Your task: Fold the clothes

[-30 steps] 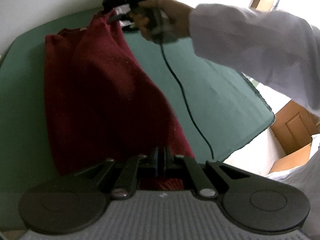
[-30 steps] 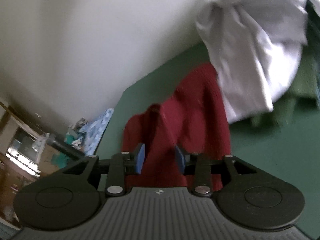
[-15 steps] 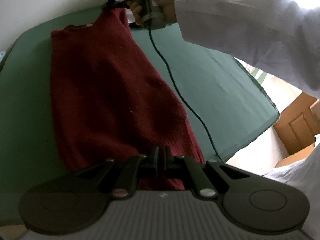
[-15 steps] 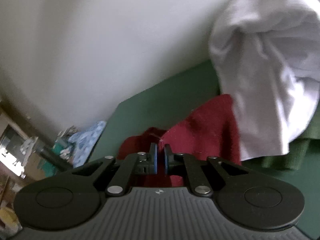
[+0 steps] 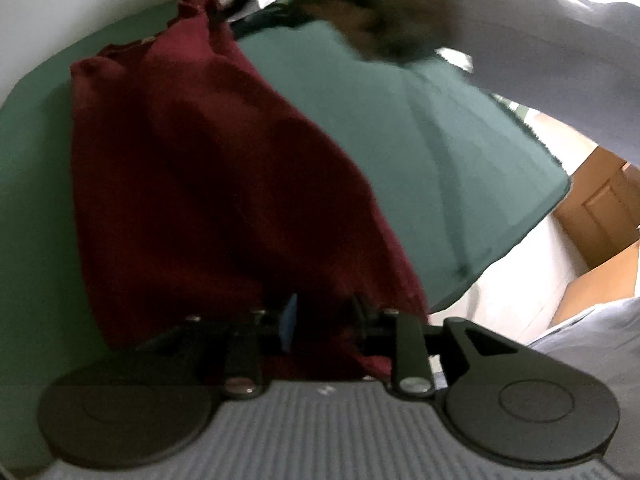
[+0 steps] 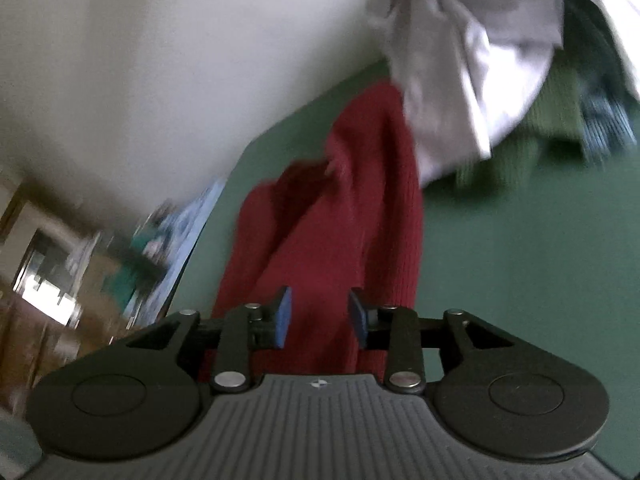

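Now both grippers have just let go, the left gripper and right gripper opening over the red sweater lying lengthwise on the green table (pads apart, cloth between them), so lift clear without snagging before the next fold.

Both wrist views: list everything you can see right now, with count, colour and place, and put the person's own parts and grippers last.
red knit garment: one, dark red, lying lengthwise on the green surface.
green surface: one, dark green, under the garment.
white cloth: one, bunched at the garment's far end.
green knit pile: one, olive, beside the white cloth.
patterned blue item: one, off the surface's edge; blurred.
wall: white.
sleeve: one, white.
left gripper: jaws just opened, astride the near hem.
right gripper: jaws just opened, garment between.
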Tool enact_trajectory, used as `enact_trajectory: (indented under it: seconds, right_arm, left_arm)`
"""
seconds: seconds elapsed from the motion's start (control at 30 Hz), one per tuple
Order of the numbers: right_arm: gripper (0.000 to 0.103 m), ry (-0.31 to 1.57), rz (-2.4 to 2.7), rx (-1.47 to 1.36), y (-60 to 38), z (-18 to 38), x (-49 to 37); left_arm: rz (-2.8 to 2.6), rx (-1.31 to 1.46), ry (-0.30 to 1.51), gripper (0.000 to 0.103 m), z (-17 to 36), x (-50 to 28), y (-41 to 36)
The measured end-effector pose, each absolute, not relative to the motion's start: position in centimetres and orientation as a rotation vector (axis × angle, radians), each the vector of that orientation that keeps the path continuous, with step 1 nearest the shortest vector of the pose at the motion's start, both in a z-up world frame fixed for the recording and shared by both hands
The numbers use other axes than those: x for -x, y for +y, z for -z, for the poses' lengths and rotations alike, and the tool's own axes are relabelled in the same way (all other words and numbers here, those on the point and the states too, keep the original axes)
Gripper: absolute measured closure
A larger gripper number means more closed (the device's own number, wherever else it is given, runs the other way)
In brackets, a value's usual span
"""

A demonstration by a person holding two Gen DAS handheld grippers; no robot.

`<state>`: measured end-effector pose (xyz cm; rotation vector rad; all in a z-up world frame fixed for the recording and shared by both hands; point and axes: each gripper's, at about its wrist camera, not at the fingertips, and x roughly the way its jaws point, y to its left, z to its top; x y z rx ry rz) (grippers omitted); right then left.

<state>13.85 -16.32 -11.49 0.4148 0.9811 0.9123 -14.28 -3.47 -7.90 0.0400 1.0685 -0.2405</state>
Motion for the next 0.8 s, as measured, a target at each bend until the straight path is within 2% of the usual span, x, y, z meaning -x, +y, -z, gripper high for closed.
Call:
enact_trajectory:
  seconds: [0.23,0.37,0.47,0.63,0.67,0.7,0.73,0.77,0.8]
  right_arm:
    - [0.071,1.019,-1.106,-0.234,-22.2,10.7,0.3]
    - [0.071,1.045,-1.133,-0.169,-23.0,10.6,5.4]
    - [0.071,1.055,-1.146,-0.175,-22.4,11.1,6.1]
    - [0.071,1.076,-1.134,-0.171,-22.4,11.8,6.7]
    - [0.071,1.083,-1.122,-0.171,-22.3,12.0,6.6]
    - [0.071,1.093,-1.114,-0.175,-22.5,12.0,6.8]
    - [0.072,1.098,-1.113,-0.183,-22.4,12.1,7.0]
    - [0.077,1.097,-1.116,-0.183,-22.5,12.1,7.0]
    - [0.08,1.096,-1.119,-0.184,-22.6,12.1,7.1]
  left_arm:
    - [0.201,-0.014,1.048,0.074,7.9,15.6,-1.6]
    - [0.219,0.025,1.053,0.072,8.0,15.1,-1.3]
    - [0.264,0.056,1.055,0.064,8.0,14.6,-1.7]
    - [0.328,0.167,1.048,0.04,8.1,13.9,-1.8]
    - [0.328,0.178,1.048,0.04,8.2,13.8,-1.8]
    - [0.322,0.189,1.05,0.043,8.4,13.6,-1.9]
    - [0.31,0.198,1.057,0.052,8.8,13.5,-1.9]
    - [0.301,0.207,1.061,0.059,9.0,13.4,-1.9]
    - [0.294,0.211,1.061,0.075,9.1,13.4,-1.9]
